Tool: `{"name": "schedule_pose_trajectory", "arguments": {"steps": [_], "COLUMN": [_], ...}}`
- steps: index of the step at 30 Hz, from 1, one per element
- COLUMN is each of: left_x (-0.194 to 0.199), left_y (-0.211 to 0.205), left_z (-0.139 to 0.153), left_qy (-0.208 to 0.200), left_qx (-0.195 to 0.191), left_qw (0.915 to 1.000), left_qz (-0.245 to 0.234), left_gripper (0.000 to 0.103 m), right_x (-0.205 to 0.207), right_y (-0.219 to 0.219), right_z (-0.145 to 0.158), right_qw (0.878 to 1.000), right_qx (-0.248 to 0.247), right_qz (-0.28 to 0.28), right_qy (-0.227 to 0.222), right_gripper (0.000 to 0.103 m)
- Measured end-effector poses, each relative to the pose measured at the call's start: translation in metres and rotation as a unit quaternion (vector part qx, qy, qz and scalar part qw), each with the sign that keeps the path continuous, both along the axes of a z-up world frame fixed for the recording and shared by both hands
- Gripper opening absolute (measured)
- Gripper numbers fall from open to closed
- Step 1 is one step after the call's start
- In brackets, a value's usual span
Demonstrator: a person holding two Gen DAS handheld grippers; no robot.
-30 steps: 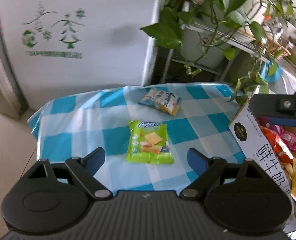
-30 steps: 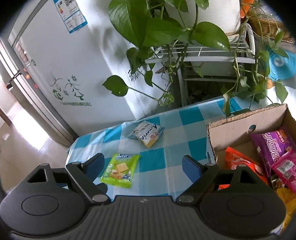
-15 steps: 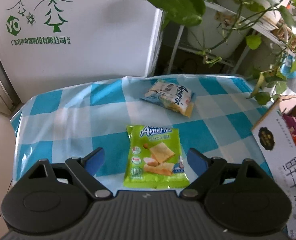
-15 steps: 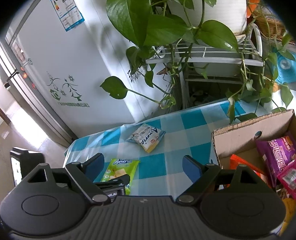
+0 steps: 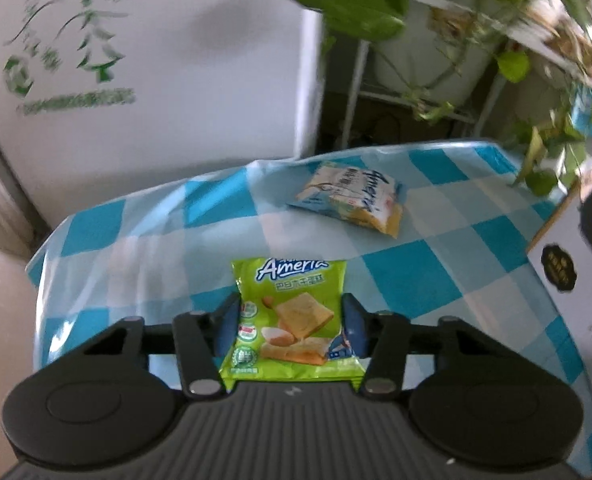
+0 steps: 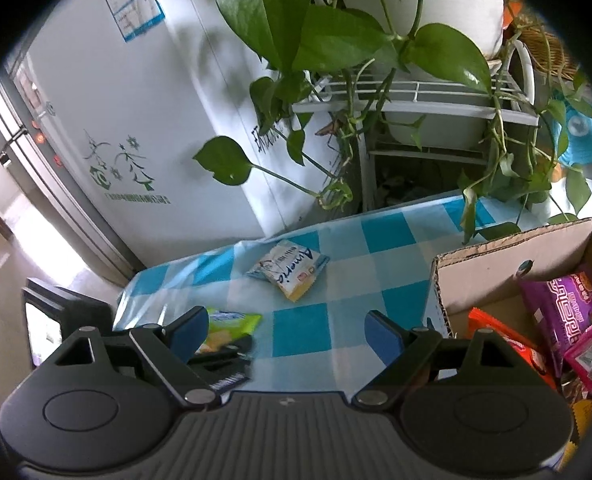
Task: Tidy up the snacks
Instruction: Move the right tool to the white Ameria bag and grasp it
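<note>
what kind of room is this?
Probably a home kitchen or dining corner: a fridge, trailing houseplants on a white rack, and a table with a blue checked cloth.

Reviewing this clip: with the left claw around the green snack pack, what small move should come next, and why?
Probably lift it slightly off the table. The left claw has its fingers against both side edges of the green snack pack, which lies flat on the checked tablecloth. The cardboard box of snacks sits to the right; the right claw is open.
</note>
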State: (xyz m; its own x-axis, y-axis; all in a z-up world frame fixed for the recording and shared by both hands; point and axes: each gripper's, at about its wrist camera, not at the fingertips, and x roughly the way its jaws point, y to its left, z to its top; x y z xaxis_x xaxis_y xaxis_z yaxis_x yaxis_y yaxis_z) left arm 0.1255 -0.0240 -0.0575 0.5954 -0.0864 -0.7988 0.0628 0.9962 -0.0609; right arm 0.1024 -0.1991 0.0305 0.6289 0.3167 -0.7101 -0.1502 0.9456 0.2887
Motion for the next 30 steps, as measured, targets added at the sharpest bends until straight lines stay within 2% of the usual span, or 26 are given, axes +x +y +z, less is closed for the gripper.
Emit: {"name": "schedule_pose_trajectory", "arguments": {"steps": [4, 7, 16, 27, 30], "left_x": [-0.005, -0.007, -0.013, -0.014, -0.014], "left_y": [0.012, 0.023, 0.046, 0.068, 0.069], "left_z": [0.005, 0.01, 0.016, 0.022, 0.023], "left_qy": [0.002, 0.01, 0.012, 0.015, 0.016], "left_qx": [0.011, -0.006, -0.007, -0.026, -0.032], "left_qw": [0.9999, 0.9999, 0.9999, 0.9994, 0.9992], "left_qz": [0.002, 0.004, 0.008, 0.017, 0.016], "left_gripper": [0.051, 0.051, 0.05, 0.05, 0.05], "right_x": [0.006, 0.011, 0.036, 0.079, 0.09], "right_y": [0.005, 0.013, 0.039, 0.063, 0.067], "right_z": [-0.006, -0.012, -0.034, -0.07, -0.078], "right_qw": [1.0, 1.0, 0.997, 0.989, 0.988], "right_qx": [-0.003, -0.012, -0.026, -0.094, -0.095], "right_qz": [0.008, 0.022, 0.074, 0.113, 0.12], "right_qy": [-0.004, -0.007, -0.018, -0.02, -0.018], "right_gripper": [0.09, 0.09, 0.09, 0.09, 0.09]}}
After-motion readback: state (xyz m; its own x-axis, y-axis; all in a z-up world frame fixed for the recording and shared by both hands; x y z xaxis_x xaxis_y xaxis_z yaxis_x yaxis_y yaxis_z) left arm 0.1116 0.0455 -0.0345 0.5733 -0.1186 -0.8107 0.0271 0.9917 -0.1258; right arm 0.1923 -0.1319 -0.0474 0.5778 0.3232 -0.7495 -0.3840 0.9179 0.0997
